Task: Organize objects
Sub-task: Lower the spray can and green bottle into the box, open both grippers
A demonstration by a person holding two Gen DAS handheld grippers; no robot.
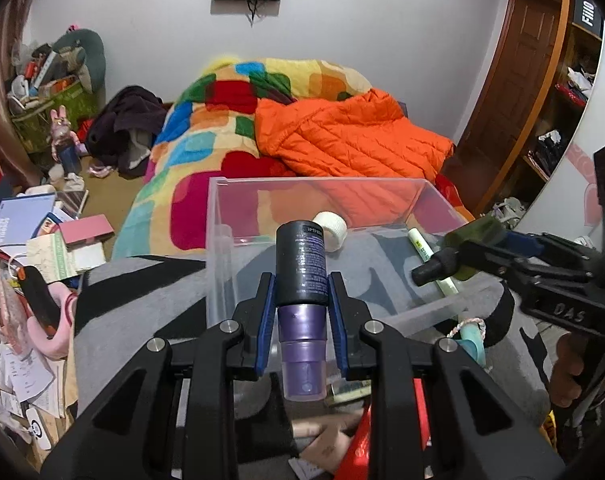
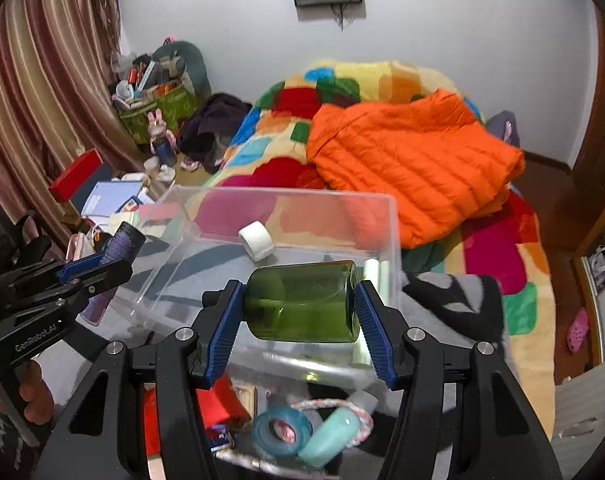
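My left gripper (image 1: 301,298) is shut on a black and purple spray bottle (image 1: 301,268), held over the near wall of a clear plastic box (image 1: 218,216). My right gripper (image 2: 300,306) is shut on a green glass dropper bottle (image 2: 302,300), lying sideways over the same box (image 2: 394,232). In the left wrist view the dropper bottle (image 1: 476,236) and right gripper (image 1: 498,256) hang over the box's right side. In the right wrist view the left gripper (image 2: 114,256) holds the spray bottle (image 2: 122,242) at the box's left. A white tape roll (image 1: 330,230) and a marker pen (image 1: 422,250) lie inside the box.
The box stands on a grey and black cloth (image 1: 142,304) on a bed with a colourful blanket (image 1: 206,132) and an orange jacket (image 1: 350,136). A blue tape roll (image 2: 280,432), a mint tube (image 2: 330,436) and a red packet (image 2: 218,404) lie near me. Clutter covers the floor at left (image 1: 34,240).
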